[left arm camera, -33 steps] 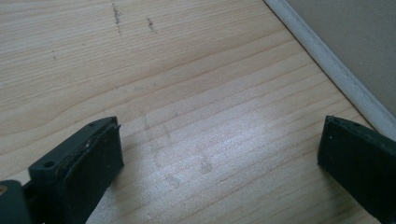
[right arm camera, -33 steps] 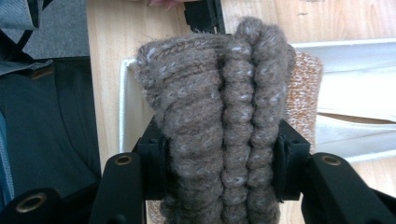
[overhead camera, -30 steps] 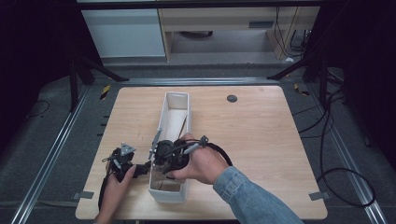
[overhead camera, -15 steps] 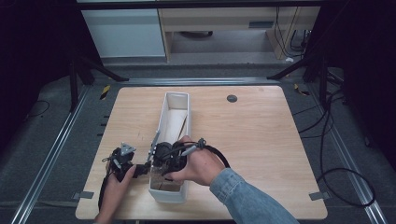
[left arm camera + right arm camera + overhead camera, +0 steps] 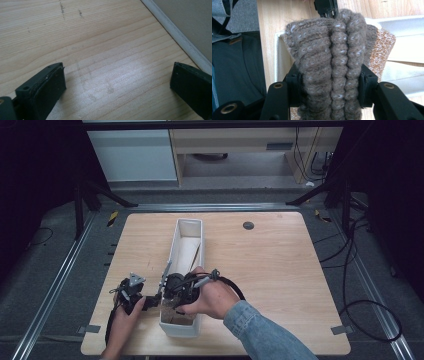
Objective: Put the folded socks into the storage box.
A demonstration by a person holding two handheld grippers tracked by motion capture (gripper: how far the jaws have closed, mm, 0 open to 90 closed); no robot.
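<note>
Wool item: brown-grey knitted piece [image 5: 329,65], folded, long axis running 6 to 12 o'clock between the jaws.
Right gripper [image 5: 329,87]: jaws clamped on the knit, over the near end of the white bin [image 5: 175,327].
Left gripper [image 5: 117,82]: jaws wide, nothing held, over bare table [image 5: 87,37]; bin wall at 2 o'clock.
Nearer hand: right.

The right gripper [image 5: 329,90] clamps a folded brown knitted cloth [image 5: 329,62] between its black fingers [image 5: 295,83]. Behind it lies a white bin [image 5: 277,57] on the desk [image 5: 272,15], holding an orange-speckled cloth [image 5: 383,50].
</note>
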